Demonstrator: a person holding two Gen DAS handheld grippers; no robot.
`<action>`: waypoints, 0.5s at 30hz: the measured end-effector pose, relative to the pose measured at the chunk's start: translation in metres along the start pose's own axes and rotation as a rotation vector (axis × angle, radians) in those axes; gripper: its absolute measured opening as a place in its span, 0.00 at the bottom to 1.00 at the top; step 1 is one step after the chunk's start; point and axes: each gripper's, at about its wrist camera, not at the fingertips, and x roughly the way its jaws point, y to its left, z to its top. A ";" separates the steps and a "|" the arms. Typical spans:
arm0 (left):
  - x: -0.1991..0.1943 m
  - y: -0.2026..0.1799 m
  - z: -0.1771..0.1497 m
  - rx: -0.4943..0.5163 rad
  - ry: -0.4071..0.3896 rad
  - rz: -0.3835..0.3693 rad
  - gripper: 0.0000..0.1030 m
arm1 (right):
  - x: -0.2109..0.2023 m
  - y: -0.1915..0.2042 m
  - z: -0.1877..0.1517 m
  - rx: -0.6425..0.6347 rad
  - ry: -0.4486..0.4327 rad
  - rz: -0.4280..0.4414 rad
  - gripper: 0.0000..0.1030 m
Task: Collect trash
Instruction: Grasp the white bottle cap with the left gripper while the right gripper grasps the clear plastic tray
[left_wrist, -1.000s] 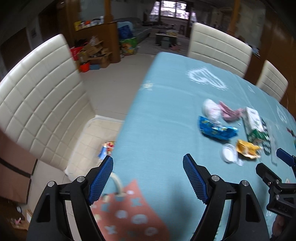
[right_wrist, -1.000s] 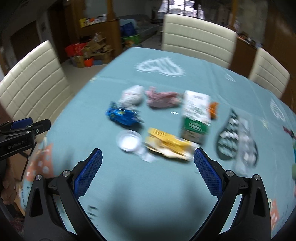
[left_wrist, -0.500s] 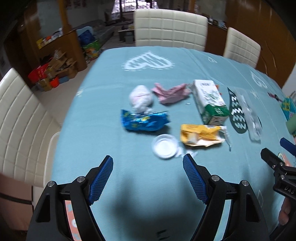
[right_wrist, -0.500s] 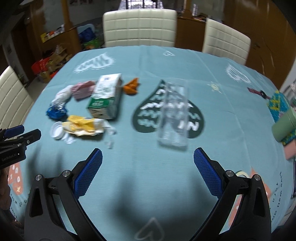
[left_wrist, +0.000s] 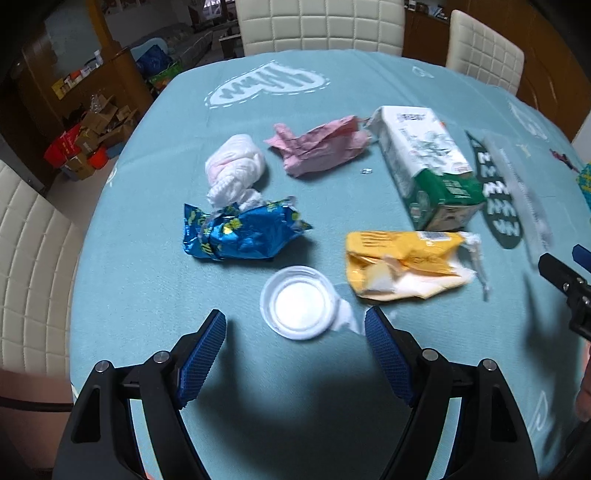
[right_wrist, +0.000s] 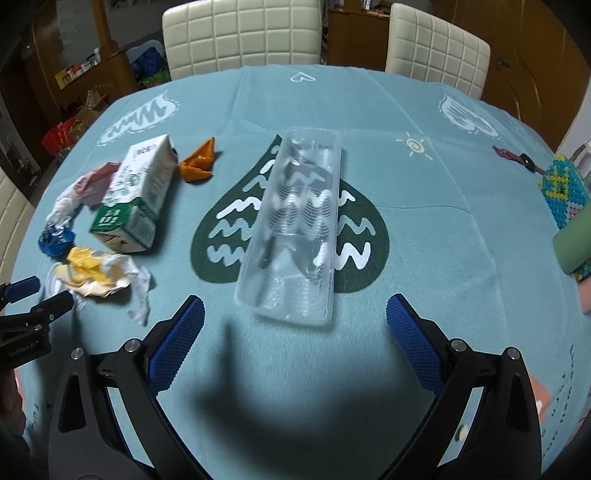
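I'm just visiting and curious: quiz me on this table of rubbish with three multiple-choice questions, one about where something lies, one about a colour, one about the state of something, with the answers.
1. Where does the clear plastic tray lie?
A. on the dark heart print of the tablecloth
B. on a chair seat
C. on top of the milk carton

2. What colour is the crumpled wrapper just beyond the white lid?
A. red
B. blue
C. black

3. How does the milk carton stand?
A. upright
B. lying on its side
C. crushed flat

Answers: 1 A, the dark heart shows around and through the tray. 2 B, its foil is bright blue with yellow marks. 3 B, its long side rests on the tablecloth and it keeps its box shape.
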 end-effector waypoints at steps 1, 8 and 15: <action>0.002 0.002 0.001 -0.004 0.000 0.006 0.74 | 0.004 0.000 0.002 0.002 0.000 -0.001 0.95; 0.001 0.011 -0.001 -0.017 -0.019 -0.027 0.60 | 0.021 0.005 0.007 0.005 0.037 0.011 0.70; -0.004 0.003 -0.003 0.008 -0.036 -0.048 0.37 | 0.013 0.008 0.002 0.003 0.010 0.021 0.50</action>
